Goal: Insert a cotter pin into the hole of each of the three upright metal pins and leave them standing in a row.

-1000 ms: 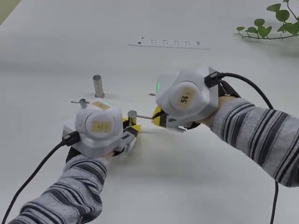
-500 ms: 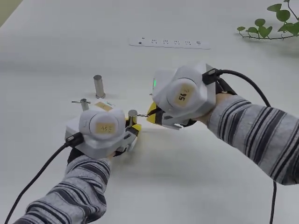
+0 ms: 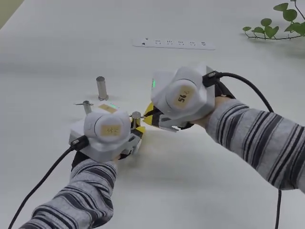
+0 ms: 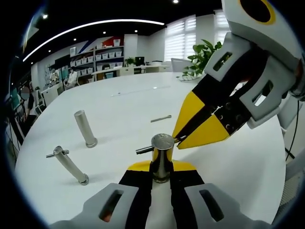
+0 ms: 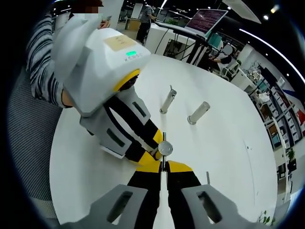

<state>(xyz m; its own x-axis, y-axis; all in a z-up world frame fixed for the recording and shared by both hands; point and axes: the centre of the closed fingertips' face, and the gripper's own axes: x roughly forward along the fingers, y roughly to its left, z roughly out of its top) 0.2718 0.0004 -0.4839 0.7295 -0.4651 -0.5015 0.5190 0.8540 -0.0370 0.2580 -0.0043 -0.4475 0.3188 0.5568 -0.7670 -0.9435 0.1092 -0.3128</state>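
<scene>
My left gripper [image 4: 162, 168] is shut on an upright metal pin [image 4: 162, 155] near its base. My right gripper [image 5: 163, 168] is shut on a thin cotter pin [image 5: 164, 138] that passes through the hole under this pin's head [image 5: 165, 148]; its tip [image 4: 144, 150] sticks out on the far side. In the head view both grippers meet at this pin [image 3: 136, 116]. A second metal pin [image 3: 86, 105] with a cotter pin through it stands to the left. Behind it stands a third, plain pin [image 3: 100, 88].
A loose cotter pin [image 4: 161, 118] lies on the white table [image 3: 157, 181] beyond the held pin. A white power strip [image 3: 174, 44] lies at the far side, and a green plant [image 3: 279, 21] sits at the far right corner.
My right gripper has moved left toward the held pin, and the cotter pin has gone further into its hole. The left gripper has stayed on the pin.
</scene>
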